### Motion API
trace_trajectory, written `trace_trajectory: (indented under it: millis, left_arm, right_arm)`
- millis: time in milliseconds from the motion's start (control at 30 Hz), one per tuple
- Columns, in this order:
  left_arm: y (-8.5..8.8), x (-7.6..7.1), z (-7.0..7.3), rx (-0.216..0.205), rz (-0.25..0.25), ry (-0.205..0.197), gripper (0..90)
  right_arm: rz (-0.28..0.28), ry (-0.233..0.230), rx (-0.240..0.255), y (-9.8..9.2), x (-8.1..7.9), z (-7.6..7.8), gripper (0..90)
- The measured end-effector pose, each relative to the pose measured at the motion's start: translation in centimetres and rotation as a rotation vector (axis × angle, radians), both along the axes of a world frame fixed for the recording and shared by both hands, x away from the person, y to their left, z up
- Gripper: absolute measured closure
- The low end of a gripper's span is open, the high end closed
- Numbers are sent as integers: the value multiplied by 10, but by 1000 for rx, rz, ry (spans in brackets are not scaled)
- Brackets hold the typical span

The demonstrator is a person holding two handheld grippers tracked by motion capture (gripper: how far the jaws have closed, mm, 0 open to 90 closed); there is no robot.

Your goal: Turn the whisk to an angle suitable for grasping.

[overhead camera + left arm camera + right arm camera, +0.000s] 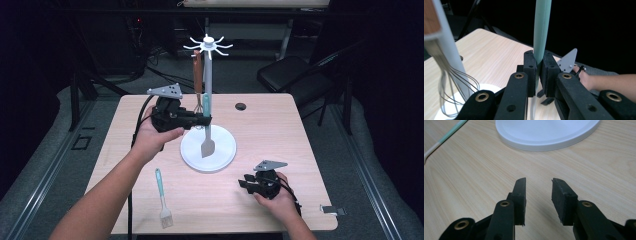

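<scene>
While the left hand-held gripper clamps a teal spatula handle, the right hand-held gripper rests released on the desk.

rack pole blocks centre | front-right table free

A utensil stand sits mid-table, a brush lying to its front-left.
</scene>
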State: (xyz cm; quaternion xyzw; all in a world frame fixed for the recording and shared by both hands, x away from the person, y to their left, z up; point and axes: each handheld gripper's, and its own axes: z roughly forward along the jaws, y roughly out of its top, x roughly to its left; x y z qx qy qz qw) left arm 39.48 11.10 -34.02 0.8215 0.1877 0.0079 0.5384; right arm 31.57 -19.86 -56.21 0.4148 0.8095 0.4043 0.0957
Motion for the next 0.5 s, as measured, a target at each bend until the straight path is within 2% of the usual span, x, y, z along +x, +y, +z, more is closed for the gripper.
trace_trajectory:
  millis: [167, 267, 400, 500]
  left_arm:
    - [-2, 10, 19, -6, 1, -3, 840]
    - [-7, 15, 35, -9, -5, -12, 840]
    - [-14, 24, 52, -36, 8, 12, 840]
    - [-18, 31, 59, -31, 22, 27, 840]
  right_arm:
    - [4, -1, -2, -1, 1, 0, 645]
    - [2, 0, 14, -1, 1, -1, 644]
    - [3, 1, 17, -1, 2, -1, 644]
    - [4, -1, 22, 0, 1, 0, 644]
